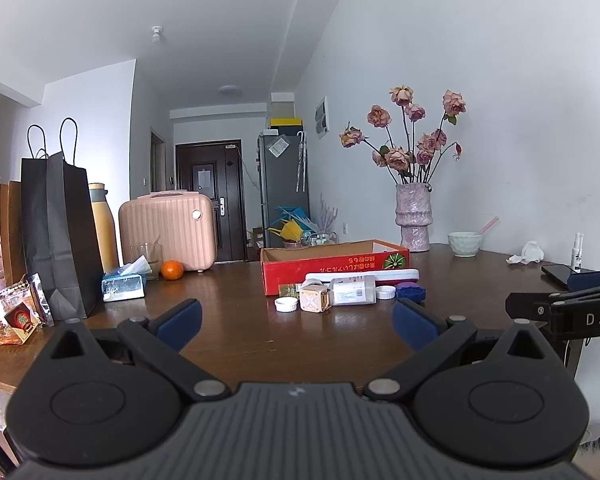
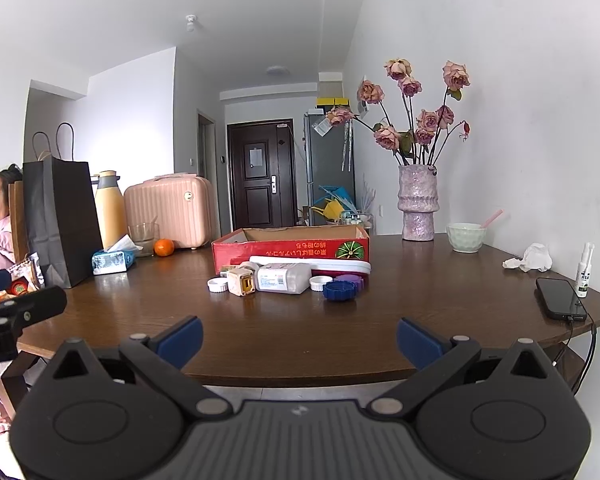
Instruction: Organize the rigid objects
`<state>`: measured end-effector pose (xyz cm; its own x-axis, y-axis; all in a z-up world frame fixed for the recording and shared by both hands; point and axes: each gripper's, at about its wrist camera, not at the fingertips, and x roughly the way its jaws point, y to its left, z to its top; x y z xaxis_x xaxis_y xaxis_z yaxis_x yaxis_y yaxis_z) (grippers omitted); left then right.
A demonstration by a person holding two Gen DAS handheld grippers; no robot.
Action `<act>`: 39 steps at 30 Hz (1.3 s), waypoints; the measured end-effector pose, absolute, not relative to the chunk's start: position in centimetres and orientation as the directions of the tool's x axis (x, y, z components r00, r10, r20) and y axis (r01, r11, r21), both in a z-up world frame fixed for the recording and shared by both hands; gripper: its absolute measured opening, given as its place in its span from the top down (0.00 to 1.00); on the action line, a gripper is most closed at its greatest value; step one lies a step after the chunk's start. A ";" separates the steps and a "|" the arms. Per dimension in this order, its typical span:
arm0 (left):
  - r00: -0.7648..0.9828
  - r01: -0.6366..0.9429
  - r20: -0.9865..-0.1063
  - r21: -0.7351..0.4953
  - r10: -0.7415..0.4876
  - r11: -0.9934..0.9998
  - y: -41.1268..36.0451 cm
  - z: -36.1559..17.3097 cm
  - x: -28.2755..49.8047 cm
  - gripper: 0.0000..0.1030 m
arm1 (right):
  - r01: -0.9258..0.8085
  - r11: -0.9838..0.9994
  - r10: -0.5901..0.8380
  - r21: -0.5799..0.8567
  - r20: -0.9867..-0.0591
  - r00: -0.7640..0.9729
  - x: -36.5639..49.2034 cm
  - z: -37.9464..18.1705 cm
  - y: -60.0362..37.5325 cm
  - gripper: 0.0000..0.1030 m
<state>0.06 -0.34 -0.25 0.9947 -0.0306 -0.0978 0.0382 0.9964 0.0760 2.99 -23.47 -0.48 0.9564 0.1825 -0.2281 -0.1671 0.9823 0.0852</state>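
Note:
A red cardboard box (image 1: 336,270) (image 2: 292,249) stands open on the brown table (image 1: 240,332) (image 2: 300,328). In front of it lie small rigid objects: a white lid (image 1: 286,304) (image 2: 218,285), a beige cube (image 1: 315,300) (image 2: 242,281), a white labelled bottle on its side (image 1: 354,290) (image 2: 284,277), a second white lid (image 1: 385,292) (image 2: 321,282), a blue toothed cap (image 1: 410,293) (image 2: 339,291), a purple cap (image 2: 350,280) and a long white case (image 1: 364,275) (image 2: 312,263). My left gripper (image 1: 298,326) is open and empty, short of them. My right gripper (image 2: 300,340) is open and empty near the table's front edge.
On the left stand a black paper bag (image 1: 58,232) (image 2: 60,220), a tissue pack (image 1: 123,286), a glass, an orange (image 1: 172,270) and a pink case (image 1: 168,228). A vase of roses (image 2: 417,204), a bowl (image 2: 465,237), a tissue, a spray bottle (image 2: 584,270) and a phone (image 2: 560,299) are on the right.

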 end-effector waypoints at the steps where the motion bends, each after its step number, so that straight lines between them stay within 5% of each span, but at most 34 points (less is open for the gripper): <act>1: 0.995 0.038 -0.098 0.075 -0.031 0.996 -0.3 -0.2 0.0 0.00 | -0.168 0.982 0.184 0.086 -0.230 0.956 3.0 -0.5 -23.5 0.00; 19: 0.996 -0.046 -0.073 0.162 0.059 0.986 -0.7 -1.0 7.0 0.00 | -0.109 0.992 0.120 0.063 -0.216 0.969 8.2 -1.4 -24.4 0.00; 33: 0.927 0.093 -0.373 0.142 -0.034 0.985 0.4 -2.2 22.9 0.00 | -0.087 0.982 0.143 0.165 -0.366 0.919 24.8 -2.4 -25.7 0.00; 39: 0.862 0.059 -0.507 0.145 0.023 0.988 3.1 -2.3 31.5 0.00 | -0.108 0.988 0.148 0.110 -0.485 0.862 31.3 -2.9 -24.7 0.00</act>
<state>31.51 3.14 -2.26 0.8615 0.0232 -0.5072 0.0590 0.9876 0.1453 31.29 -24.72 -2.95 0.8618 0.1482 -0.4851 -0.1082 0.9881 0.1096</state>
